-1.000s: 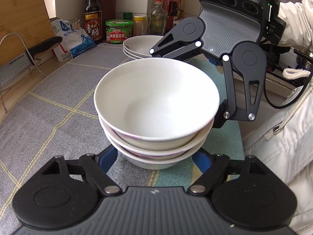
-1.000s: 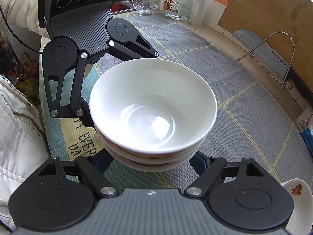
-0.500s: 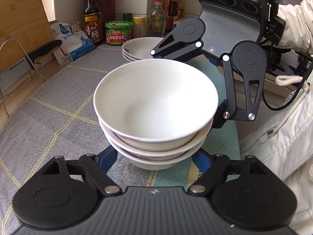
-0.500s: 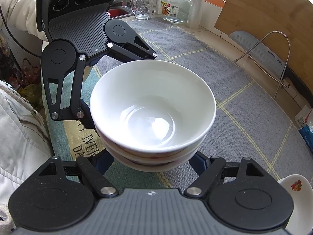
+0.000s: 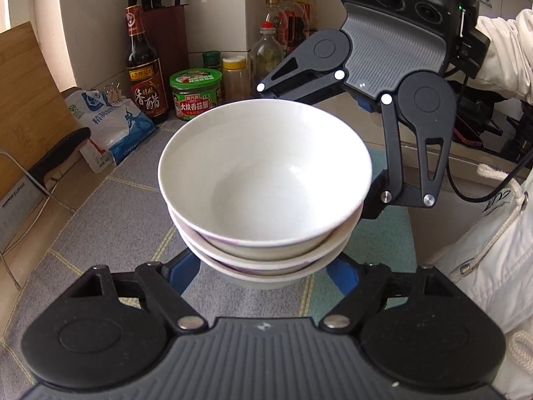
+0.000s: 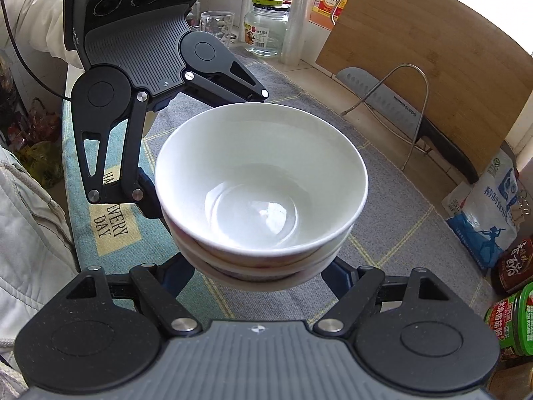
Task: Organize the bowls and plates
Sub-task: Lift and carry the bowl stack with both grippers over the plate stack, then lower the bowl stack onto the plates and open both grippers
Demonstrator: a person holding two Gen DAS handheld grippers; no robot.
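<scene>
Over the grey checked mat [image 5: 110, 220] that covers the counter, a stack of white bowls [image 5: 266, 180] hangs clear of the cloth, three nested, rims level, open side up. Pale wooden cutting board [image 6: 433, 50] leans against the wall at the far edge, with a cleaver [image 6: 399, 113] and a wire rack [image 6: 416, 106] propped in front of it.

Left gripper [image 5: 263, 276]: blue fingers [image 5: 181, 273] come in under the lowest bowl, one at each side of its base, jaws about half spread and pressed to the bowl's underside. Right gripper [image 6: 260, 276] does the same from the opposite side of the stack; its jaws also stand half spread, closed against the bottom bowl. In each wrist view the other gripper shows beyond the stack, facing it, its fingertips hidden behind the bowls. Stack is carried between the two.

A white sleeve [image 5: 506, 53] shows behind the far gripper in the left wrist view.

Along the back wall: blue and white bag [image 5: 113, 123], dark vinegar bottle [image 5: 143, 66], green-lidded jar [image 5: 196, 95], a small yellow-capped jar [image 5: 235, 78], a clear bottle with red cap [image 5: 266, 50]. Right wrist view adds a glass jar [image 6: 266, 26] and a drinking glass [image 6: 216, 26] near the window.
</scene>
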